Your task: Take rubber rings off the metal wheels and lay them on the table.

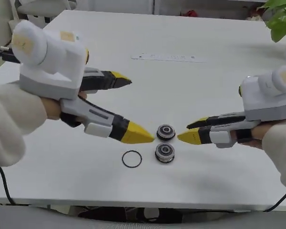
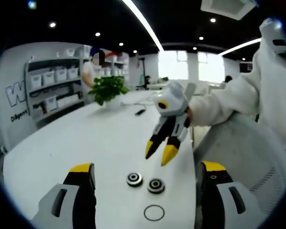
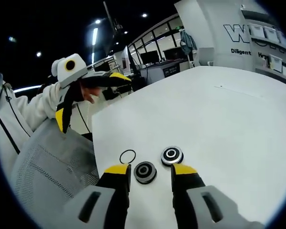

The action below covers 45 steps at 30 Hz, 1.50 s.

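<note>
A loose rubber ring (image 1: 132, 159), thin and black, is seen lying flat on the white table (image 1: 219, 86), close to its near edge. Just to the right of it, and apart from it, the near wheel (image 1: 165, 152) is placed. Just beyond that is the far wheel (image 1: 166, 132). The two metal wheels are set close together, and whether they touch cannot be told. A dark outer band is shown on each wheel, but it cannot be told whether that is a rubber ring still fitted.

In the head view the far wheel is flanked by yellow jaw tips. The left gripper (image 1: 138, 109) is held in from the left with its jaws spread wide. Its lower tip is close beside the far wheel, its upper tip is raised well away, and nothing is gripped. The right gripper (image 1: 184, 131) is pointed in from the right with its jaws parted by a smaller gap, and nothing is pinched. In the right gripper view the near wheel is seen in the gap just ahead of the jaws. In the left gripper view the right gripper is seen raised above both wheels, clear of the table.

Further out, a pale flat strip (image 1: 169, 57) is laid on the far part of the table. The leaves of a potted plant (image 1: 281, 19) are seen at the far right corner, and a dark cable (image 1: 2, 186) hangs by the near left edge.
</note>
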Motion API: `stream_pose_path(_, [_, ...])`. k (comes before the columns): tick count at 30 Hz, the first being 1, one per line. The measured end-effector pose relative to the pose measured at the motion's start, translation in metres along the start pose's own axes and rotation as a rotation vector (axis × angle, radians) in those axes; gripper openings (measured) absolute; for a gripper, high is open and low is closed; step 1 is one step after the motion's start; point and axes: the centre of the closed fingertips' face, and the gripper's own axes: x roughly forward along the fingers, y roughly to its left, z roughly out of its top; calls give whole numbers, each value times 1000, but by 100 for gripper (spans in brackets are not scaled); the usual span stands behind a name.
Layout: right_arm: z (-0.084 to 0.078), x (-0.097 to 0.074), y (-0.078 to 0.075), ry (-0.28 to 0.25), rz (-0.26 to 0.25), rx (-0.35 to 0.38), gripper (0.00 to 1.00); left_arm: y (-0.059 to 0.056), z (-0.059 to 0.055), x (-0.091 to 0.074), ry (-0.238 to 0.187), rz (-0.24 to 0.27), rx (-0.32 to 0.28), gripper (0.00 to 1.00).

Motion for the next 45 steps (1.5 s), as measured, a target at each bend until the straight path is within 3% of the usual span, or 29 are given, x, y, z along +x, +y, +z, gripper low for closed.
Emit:
stream_pose_path(3, [0,-1,-2,-7,0,-7,31,4,2,13,28,3,33,91])
stream_pose_path(7, [-3,0,0,-3,13,-9,31,0,10,30,9,-24,43,88])
stream_pose_path(9, [-3,0,0,-5,17,-12,32,3,3,38,12,-17,48,81])
stream_pose_path(16, [-12,9,4,27,34,-19,31,-1,-24,49,2,-27,0,74])
stream_pose_path(21, [-18,16,8,71,47,-41,30,-2,-38,53,42,-43,27,71])
stream_pose_path(25, [-22,19,7,89,54,-51,29,-2,-45,54,60,-46,31,68])
stream_pose_path(31, [-36,23,6,136,53,-61,27,-14,-54,57,68,-80,69,55])
stream_pose_path(36, [-41,25,5,158,49,-75,25,-16,-63,61,87,-74,80,50])
stream_pose_path(39, [-42,27,5,166,48,-78,24,-12,-65,61,80,-65,69,41])
stream_pose_path(45, [-49,32,3,187,48,-59,22,-14,-76,67,90,-69,43,37])
